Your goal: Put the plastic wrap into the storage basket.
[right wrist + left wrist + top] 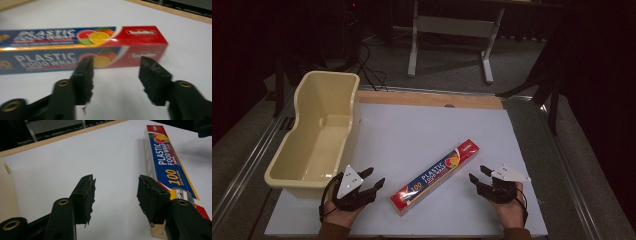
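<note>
- Centrally on white table surface: plastic food wrap box, lying flat, set diagonally from near-left to far-right, red end farthest from the person.
- Left of box: left gripper, hand-held, jaws spread wide, nothing between them, apart from box.
- Along left gripper view: box just beside right-hand jaw; contact not determinable.
- Right of box: right gripper, hand-held, jaws wide apart, gripping nothing, near box but clear of it.
- Along right gripper view: box lying crosswise beyond jaw tips, slightly blurred.
- At left table edge: cream plastic tub, upright, open top, well apart from box.
</note>
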A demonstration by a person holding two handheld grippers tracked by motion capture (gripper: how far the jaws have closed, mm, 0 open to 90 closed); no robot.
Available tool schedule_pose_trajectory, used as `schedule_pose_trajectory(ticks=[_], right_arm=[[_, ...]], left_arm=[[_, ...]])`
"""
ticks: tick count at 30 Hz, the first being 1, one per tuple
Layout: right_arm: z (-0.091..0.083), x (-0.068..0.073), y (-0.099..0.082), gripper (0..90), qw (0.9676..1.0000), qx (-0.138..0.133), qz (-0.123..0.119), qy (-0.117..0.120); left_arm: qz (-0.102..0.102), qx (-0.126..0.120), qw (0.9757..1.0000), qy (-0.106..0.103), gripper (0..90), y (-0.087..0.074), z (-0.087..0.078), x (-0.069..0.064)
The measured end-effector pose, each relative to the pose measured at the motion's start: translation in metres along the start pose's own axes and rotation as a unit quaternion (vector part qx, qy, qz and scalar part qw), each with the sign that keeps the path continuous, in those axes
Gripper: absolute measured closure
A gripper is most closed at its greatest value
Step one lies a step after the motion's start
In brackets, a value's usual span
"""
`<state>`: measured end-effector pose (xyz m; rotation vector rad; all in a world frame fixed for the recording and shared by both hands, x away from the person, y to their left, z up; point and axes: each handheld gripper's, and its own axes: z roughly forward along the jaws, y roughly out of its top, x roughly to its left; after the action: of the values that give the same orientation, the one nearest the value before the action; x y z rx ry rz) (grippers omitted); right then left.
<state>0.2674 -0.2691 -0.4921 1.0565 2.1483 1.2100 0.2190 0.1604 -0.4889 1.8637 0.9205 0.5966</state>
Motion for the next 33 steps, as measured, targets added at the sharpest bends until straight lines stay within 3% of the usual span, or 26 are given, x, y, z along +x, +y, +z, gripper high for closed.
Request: schedule_pose_trajectory(ticks=[4,5,7,8,9,10,12,16,18,23,33], right_arm=[[0.000,0.004,0.006,53.3,1.0000,0.000,-0.007,0.006],[0.002,0.006,0.011,64.9,0.9999,0.000,-0.009,0.012],[0.003,0.007,0.013,69.4,0.9999,0.005,-0.011,0.010],[0.007,0.008,0.014,78.7,0.9999,0.011,-0.008,0.010],[0.007,0.008,0.014,78.7,0.9999,0.011,-0.008,0.010],[0.012,0.010,0.016,87.0,0.9998,0.020,-0.008,0.003],[0.014,0.011,0.016,89.5,0.9997,0.023,-0.009,0.003],[0.028,0.016,0.019,89.8,0.9987,0.047,-0.019,0.002],[0.044,0.010,0.019,89.8,0.9969,0.077,-0.007,-0.013],[0.059,0.007,0.015,89.8,0.9939,0.107,-0.001,-0.024],[0.078,0.003,0.023,89.9,0.9923,0.120,0.002,-0.031]], left_arm=[[0.001,0.000,1.0000,-0.007,55.5,0.000,-0.001,0.000],[0.006,-0.001,0.9999,-0.012,62.3,0.000,-0.003,0.000],[0.014,-0.002,0.9997,-0.017,65.9,0.000,-0.004,-0.001],[0.018,0.000,0.9995,-0.025,73.9,0.001,-0.006,0.000],[0.018,0.000,0.9995,-0.025,78.0,0.001,-0.006,0.000],[0.019,0.001,0.9994,-0.029,82.7,0.001,-0.006,0.001],[0.020,0.005,0.9992,-0.034,87.4,0.002,-0.007,0.001],[0.020,0.006,0.9992,-0.034,90.0,0.002,-0.008,0.002],[0.020,0.007,0.9992,-0.034,90.0,0.003,-0.008,0.002],[0.022,0.009,0.9991,-0.034,90.0,0.002,-0.008,0.002],[0.018,0.023,0.9989,-0.037,90.0,0.000,-0.004,0.001]])
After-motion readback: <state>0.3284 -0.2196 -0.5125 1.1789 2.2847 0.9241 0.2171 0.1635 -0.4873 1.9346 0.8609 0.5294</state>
